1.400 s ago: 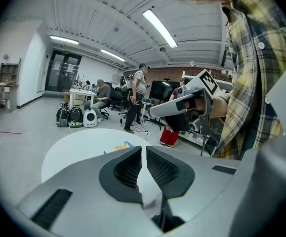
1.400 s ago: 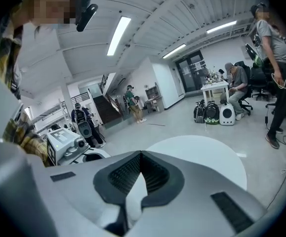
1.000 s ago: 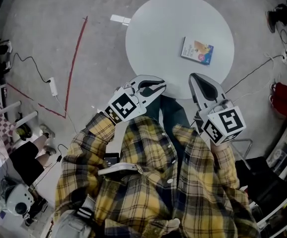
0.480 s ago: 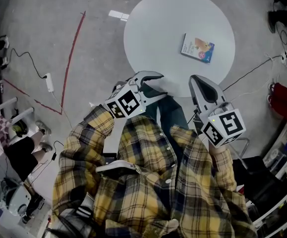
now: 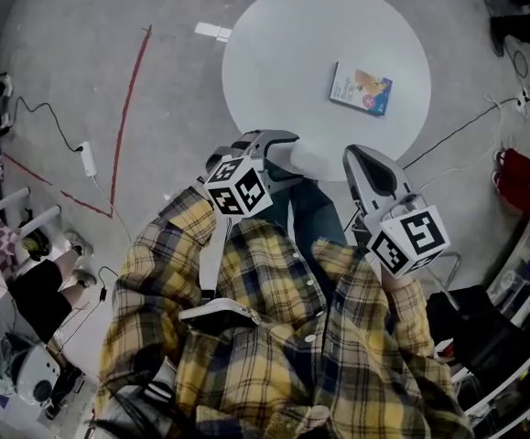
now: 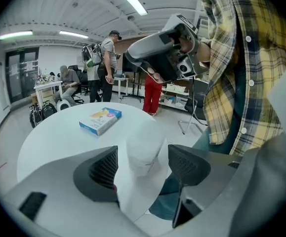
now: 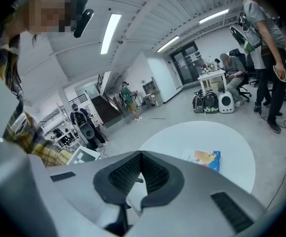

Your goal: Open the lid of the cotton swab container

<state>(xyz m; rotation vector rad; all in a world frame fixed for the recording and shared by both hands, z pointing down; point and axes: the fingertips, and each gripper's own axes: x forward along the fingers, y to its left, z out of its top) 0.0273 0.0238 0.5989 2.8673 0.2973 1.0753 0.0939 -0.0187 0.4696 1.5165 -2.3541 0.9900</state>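
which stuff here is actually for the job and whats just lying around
For the job:
- blue and white box on the round table, likely the swab container
- left gripper, jaws have just been opening, an unclear white shape between them
- right gripper, shut, empty

Lying about:
- power strip
- red floor line
- black cable
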